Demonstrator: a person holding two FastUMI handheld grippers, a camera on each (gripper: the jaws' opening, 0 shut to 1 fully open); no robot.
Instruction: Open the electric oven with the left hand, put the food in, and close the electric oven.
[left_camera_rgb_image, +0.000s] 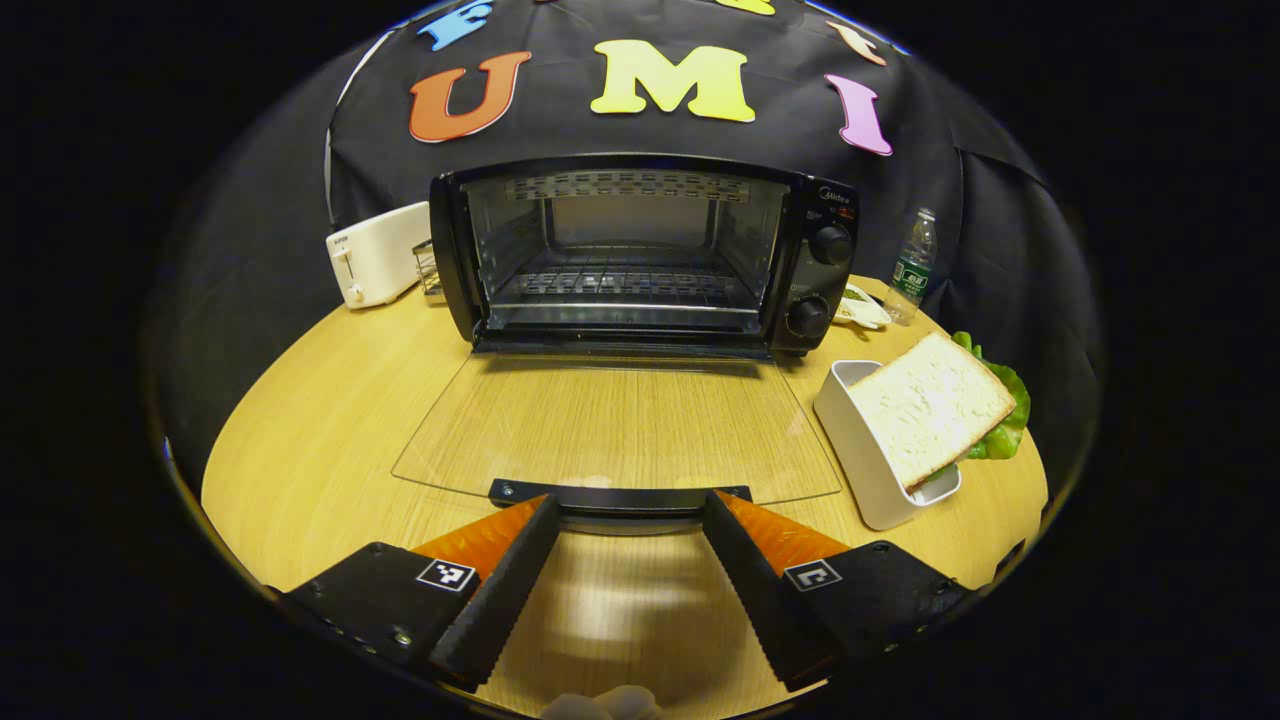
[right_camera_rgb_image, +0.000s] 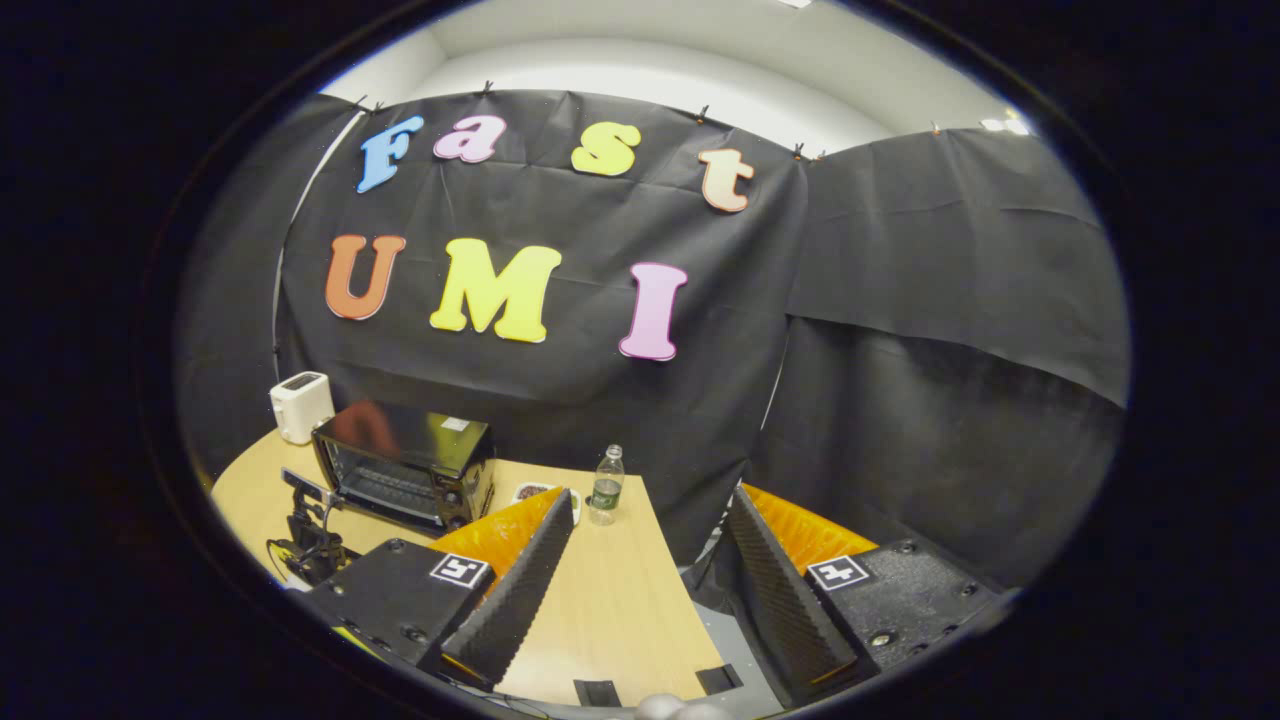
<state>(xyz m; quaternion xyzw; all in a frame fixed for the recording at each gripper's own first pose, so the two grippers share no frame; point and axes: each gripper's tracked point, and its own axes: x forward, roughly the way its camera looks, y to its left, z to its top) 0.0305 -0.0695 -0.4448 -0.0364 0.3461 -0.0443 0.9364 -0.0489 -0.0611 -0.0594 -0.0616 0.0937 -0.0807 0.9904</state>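
Two ribbed black fingers of the left gripper (left_camera_rgb_image: 630, 545) stand spread wide at the bottom of the left gripper view, holding nothing. The dark handle (left_camera_rgb_image: 620, 496) on the edge of the oven door (left_camera_rgb_image: 615, 425) lies just ahead of them, between the two fingertips but not pinched; whether the tips touch it cannot be told. The glass door is folded fully down, flat over the wooden table (left_camera_rgb_image: 330, 440). Behind it the electric oven (left_camera_rgb_image: 640, 255) stands open, its wire rack (left_camera_rgb_image: 620, 283) bare and two knobs (left_camera_rgb_image: 820, 280) on its right-hand panel.

The food, a sandwich (left_camera_rgb_image: 935, 405) of white bread with green lettuce at its far edge, leans in a white container (left_camera_rgb_image: 865, 450) to the right of the door, well apart from the left gripper and just beside the oven's front right corner. A white toaster (left_camera_rgb_image: 375, 255) sits left of the oven, and a water bottle (left_camera_rgb_image: 912, 265) to its right, near the cloth wall.

In the right gripper view the right gripper (right_camera_rgb_image: 650, 570) is also spread apart and empty, raised high and looking down over the table's edge. From there the oven (right_camera_rgb_image: 405, 465) appears far off at lower left, with the toaster (right_camera_rgb_image: 300, 405) behind it and the bottle (right_camera_rgb_image: 605, 487) beside it. The other gripper (right_camera_rgb_image: 305, 520) shows dimly before the oven
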